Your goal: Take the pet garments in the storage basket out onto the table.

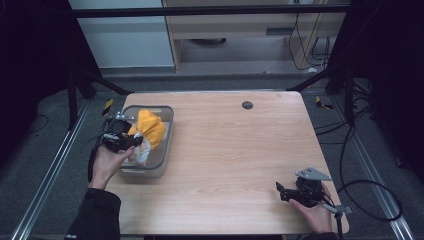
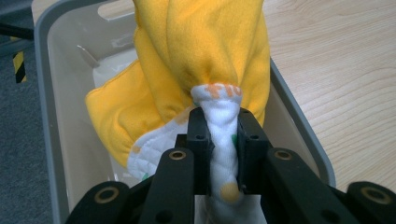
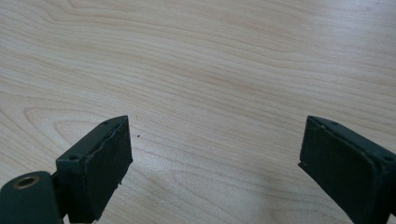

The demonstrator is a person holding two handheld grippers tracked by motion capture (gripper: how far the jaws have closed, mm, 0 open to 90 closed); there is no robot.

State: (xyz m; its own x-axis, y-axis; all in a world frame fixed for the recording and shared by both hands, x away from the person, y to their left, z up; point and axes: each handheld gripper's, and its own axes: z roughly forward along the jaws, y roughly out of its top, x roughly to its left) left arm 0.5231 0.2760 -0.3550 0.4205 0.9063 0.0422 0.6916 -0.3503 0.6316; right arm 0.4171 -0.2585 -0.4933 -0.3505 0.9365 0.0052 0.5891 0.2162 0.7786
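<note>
Left tool point(image 2: 219, 140) pinches the cloth point(image 2: 205, 56), partly inside the bin point(image 2: 299, 121). Right tool point(image 3: 215, 163) is spread, idle above the table point(image 3: 210, 60). Release appears outstanding.

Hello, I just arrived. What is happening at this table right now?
A person works at a wooden table with a gripper in each hand. The left gripper is shut on a yellow and white cloth, pinching a bunched white part of it. The cloth sits in or just above a grey plastic bin at the table's left edge; I cannot tell whether it is lifted. The right gripper is open and holds nothing, low over bare wood near the front right corner.
</note>
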